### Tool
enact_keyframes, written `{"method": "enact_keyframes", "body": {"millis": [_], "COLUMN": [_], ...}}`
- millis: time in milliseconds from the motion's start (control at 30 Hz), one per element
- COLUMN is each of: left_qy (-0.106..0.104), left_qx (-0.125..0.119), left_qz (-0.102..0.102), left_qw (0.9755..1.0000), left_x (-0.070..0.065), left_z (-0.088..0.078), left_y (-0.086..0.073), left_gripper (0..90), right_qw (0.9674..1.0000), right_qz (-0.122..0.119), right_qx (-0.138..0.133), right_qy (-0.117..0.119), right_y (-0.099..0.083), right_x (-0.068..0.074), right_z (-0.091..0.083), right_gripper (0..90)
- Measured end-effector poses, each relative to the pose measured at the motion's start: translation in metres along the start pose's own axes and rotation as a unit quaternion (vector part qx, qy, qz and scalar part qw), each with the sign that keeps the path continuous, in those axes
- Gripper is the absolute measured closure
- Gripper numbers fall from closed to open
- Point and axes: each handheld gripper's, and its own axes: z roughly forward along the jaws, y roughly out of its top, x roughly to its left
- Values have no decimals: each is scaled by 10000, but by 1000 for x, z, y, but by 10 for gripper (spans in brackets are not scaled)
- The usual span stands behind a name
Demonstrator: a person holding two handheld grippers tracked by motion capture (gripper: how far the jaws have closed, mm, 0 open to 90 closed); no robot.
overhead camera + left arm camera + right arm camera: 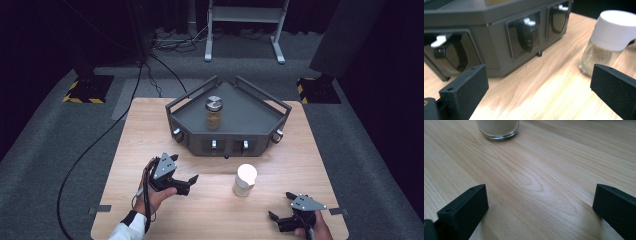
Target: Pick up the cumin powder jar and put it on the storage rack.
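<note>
White-capped jar (245, 180) is standing upright on the wooden table (150, 130), between the two grippers and a little ahead of both, touching neither. Left gripper (186, 176) is hovering low over the table in the person's left hand (155, 197), jaws spread wide with nothing between them; in the left gripper view the jar (610, 42) is sitting just beyond the right-hand jaw, pale powder showing through the glass. Right gripper (281, 207) is resting near the table's near edge, jaws likewise gaping wide and holding nothing; in the right gripper view bare wood is lying between the jaws, and the jar's glass base (498, 128) is showing ahead, toward the left-hand jaw. Beyond the left gripper, a dark grey angular tray (260, 117) is sitting on the table, dark sockets with white clips (529, 22) lining its front wall. A second jar with a metal lid (213, 113) is standing upright inside it, well apart from both grippers.
</note>
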Motion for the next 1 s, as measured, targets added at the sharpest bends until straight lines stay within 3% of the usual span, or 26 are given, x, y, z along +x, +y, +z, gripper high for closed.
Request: {"method": "enact_keyframes", "body": {"millis": [267,400,567,1000], "left_qy": [-8,150,141,144], "left_qx": [117,233,360,658], "left_qz": [-116,-73,-156,-237], "left_qw": [9999,9996,9991,9975], "left_x": [-6,-14,-14,-19], "left_z": [2,4,4,3], "left_y": [-22,-32,-43,-60], "left_gripper": [16,16,16,16], "right_qw": [10000,10000,10000,10000], "right_qz": [-10,-12,-12,-14], "right_qx": [-1,-1,-1,0], "right_qy": [14,13,16,22], "right_y": [0,0,0,0], "right_x": [0,0,0,-1], "right_z": [0,0,0,0], "right_gripper": [0,0,0,0]}}
